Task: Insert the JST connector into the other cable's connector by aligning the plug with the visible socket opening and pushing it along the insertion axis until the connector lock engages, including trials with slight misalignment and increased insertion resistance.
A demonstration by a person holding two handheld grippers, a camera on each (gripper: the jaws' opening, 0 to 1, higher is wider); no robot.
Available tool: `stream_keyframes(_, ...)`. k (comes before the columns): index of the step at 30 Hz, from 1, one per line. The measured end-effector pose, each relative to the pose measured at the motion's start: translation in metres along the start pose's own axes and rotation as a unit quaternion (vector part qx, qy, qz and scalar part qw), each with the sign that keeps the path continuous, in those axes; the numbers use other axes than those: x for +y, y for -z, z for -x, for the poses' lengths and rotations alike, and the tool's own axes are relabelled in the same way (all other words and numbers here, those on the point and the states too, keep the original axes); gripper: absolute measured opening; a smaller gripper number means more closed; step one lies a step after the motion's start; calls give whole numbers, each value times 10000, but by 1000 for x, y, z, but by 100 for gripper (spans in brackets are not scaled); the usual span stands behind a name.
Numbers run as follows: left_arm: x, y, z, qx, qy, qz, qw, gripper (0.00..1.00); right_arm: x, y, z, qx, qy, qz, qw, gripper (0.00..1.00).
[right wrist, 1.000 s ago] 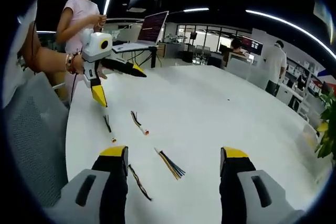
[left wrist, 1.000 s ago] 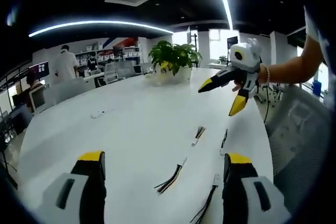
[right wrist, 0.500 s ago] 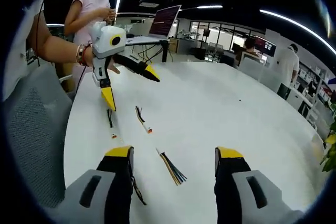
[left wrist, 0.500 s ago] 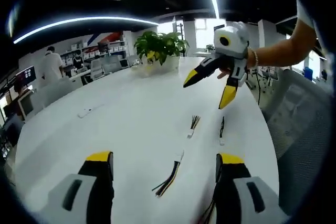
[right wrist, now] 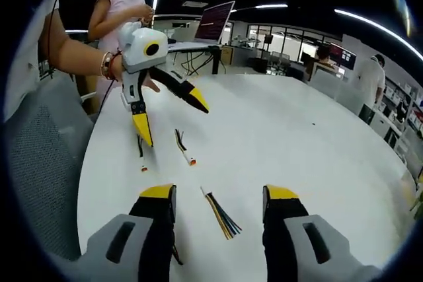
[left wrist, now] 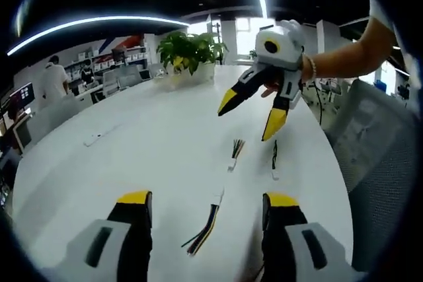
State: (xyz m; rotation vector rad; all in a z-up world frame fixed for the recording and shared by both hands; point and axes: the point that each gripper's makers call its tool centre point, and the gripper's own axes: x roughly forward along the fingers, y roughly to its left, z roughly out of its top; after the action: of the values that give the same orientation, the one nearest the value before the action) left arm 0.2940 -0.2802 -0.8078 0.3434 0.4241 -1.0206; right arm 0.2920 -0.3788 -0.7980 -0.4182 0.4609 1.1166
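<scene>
Short cables lie on the white table (left wrist: 132, 137). In the left gripper view, a multi-colour cable with a white connector (left wrist: 207, 224) lies between my left gripper's (left wrist: 208, 199) open, empty jaws. Two more cables (left wrist: 233, 154) (left wrist: 273, 159) lie farther off. Above them hovers my right gripper (left wrist: 250, 113), open and held by a hand. In the right gripper view, a loose wire bundle (right wrist: 221, 216) sits between my right gripper's (right wrist: 219, 193) open jaws. My left gripper (right wrist: 170, 117) hangs open over two cables (right wrist: 141, 153) (right wrist: 183, 148).
A potted plant (left wrist: 188, 54) stands at the table's far end, and a small white object (left wrist: 92, 139) lies to the left. A mesh chair (left wrist: 370, 143) is at the table's edge. A standing person in pink (right wrist: 122, 11) and a laptop (right wrist: 215, 24) are behind.
Each gripper has come nearer and lower over the cables in the other's view. Both pairs of jaws look slightly narrower. The cables have not moved.
</scene>
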Motion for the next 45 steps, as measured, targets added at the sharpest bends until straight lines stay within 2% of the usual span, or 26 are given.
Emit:
stream_keyframes(14,-4,8,-13,132,148,92,9998,55,4,7,-18,105,-274,106,9995,42)
stream_keyframes(24,-6,13,-16,199,218,120,9995,49,10,16,-26,245,-467,239,9983,33)
stream_keyframes(33,-10,14,-20,203,327,201,9991,38,11,20,-31,273,-544,207,9979,26)
stream_keyframes(45,-13,18,-24,262,442,242,9984,26,11,26,-35,358,-610,154,9974,22)
